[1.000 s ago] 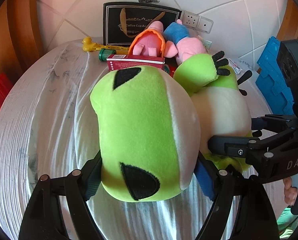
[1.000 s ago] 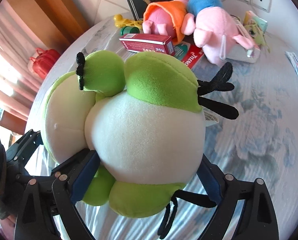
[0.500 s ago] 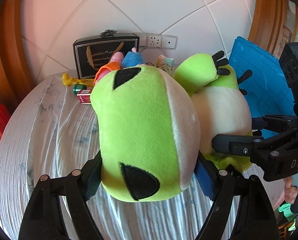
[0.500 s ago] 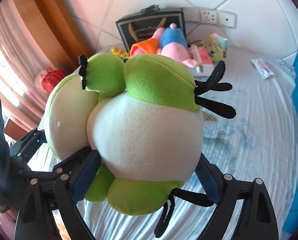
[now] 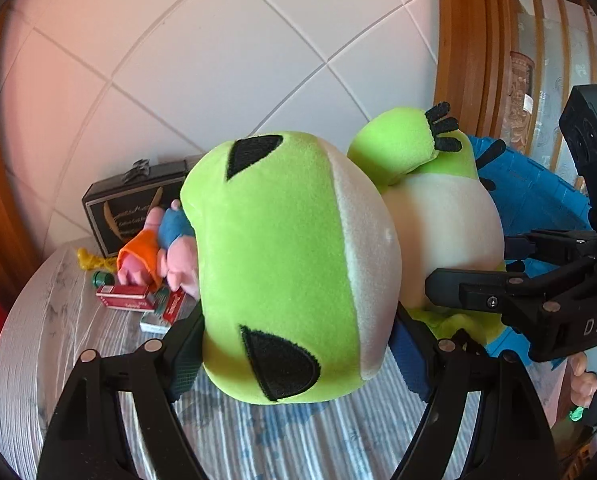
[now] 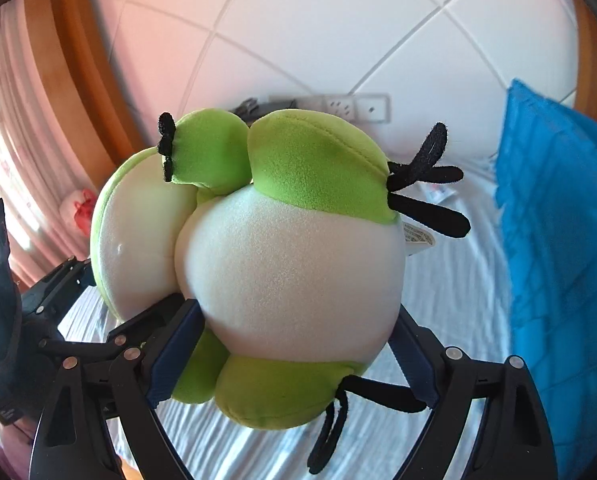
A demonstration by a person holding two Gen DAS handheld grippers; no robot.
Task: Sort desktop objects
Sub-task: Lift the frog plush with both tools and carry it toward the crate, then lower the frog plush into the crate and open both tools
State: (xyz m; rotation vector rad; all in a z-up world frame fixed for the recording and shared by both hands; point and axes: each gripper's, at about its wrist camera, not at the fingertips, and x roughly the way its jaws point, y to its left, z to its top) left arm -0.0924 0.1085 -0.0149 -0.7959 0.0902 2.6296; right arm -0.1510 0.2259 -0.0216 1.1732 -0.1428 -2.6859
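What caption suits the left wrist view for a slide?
Both grippers, left gripper and right gripper, clamp a green frog plush above the table.

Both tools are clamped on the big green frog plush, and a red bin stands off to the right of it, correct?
Not quite: the bin is blue, not red, as the right wrist view shows. Both the left tool and right tool do clamp the green frog plush.

White letters "DAS" stand on the right gripper [image 5: 414, 264].
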